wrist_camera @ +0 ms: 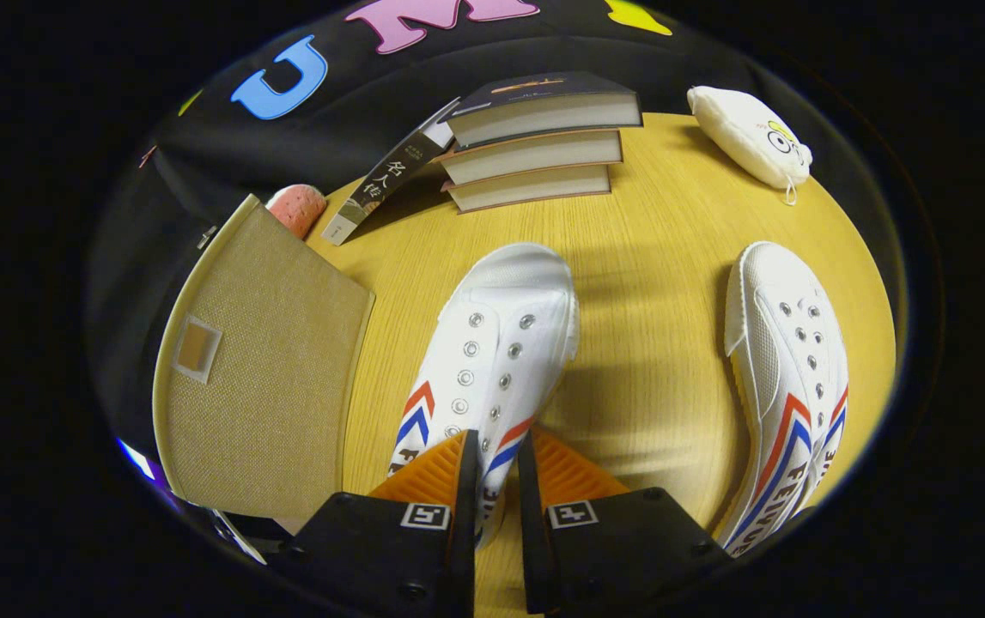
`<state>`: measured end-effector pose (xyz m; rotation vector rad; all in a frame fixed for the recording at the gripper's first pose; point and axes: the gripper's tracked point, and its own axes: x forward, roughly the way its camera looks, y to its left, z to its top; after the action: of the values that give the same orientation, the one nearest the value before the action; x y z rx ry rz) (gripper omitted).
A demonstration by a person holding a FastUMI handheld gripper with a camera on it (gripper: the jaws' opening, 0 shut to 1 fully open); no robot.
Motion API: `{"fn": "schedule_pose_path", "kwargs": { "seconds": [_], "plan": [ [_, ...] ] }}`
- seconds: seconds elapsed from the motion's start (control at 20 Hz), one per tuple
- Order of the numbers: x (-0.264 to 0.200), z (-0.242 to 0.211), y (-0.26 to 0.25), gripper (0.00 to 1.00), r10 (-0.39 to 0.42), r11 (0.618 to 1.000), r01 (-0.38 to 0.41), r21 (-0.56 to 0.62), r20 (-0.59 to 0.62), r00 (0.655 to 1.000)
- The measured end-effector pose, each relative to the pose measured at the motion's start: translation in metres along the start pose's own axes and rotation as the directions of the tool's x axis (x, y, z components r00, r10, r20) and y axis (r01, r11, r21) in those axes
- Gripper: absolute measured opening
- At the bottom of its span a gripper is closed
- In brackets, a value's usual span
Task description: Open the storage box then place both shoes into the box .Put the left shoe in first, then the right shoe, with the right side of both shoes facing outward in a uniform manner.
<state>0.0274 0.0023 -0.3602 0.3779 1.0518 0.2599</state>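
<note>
Fingers of the gripper (496, 468) are being pinched on the heel collar of the white canvas shoe (496, 343), for carrying toward the beige woven storage box (264, 378) at the table (655, 283) edge.

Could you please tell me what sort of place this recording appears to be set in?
Probably a staged tabletop in a recording booth: a wooden table against black cloth, with stacked books, a fabric storage box and two white shoes. The hand-held gripper grips the nearer shoe.
</note>
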Motion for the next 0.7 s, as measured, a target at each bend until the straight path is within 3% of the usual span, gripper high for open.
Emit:
{"fn": "schedule_pose_path", "kwargs": {
  "seconds": [0.05, 0.15, 0.4, 0.7],
  "plan": [
    [-0.001, 0.001, -0.001, 0.15, 0.013, 0.999, -0.013, 0.045, -0.009, 1.000],
    [0.000, 0.001, 0.000, 0.07, 0.039, 0.993, -0.037, 0.111, -0.011, 0.999],
    [-0.015, 0.002, 0.017, 0.05, 0.073, 0.988, -0.075, 0.131, 0.021, 0.997],
    [-0.085, 0.042, 0.056, 0.05, 0.154, 0.969, -0.175, 0.177, 0.127, 0.980]
  ]
}}
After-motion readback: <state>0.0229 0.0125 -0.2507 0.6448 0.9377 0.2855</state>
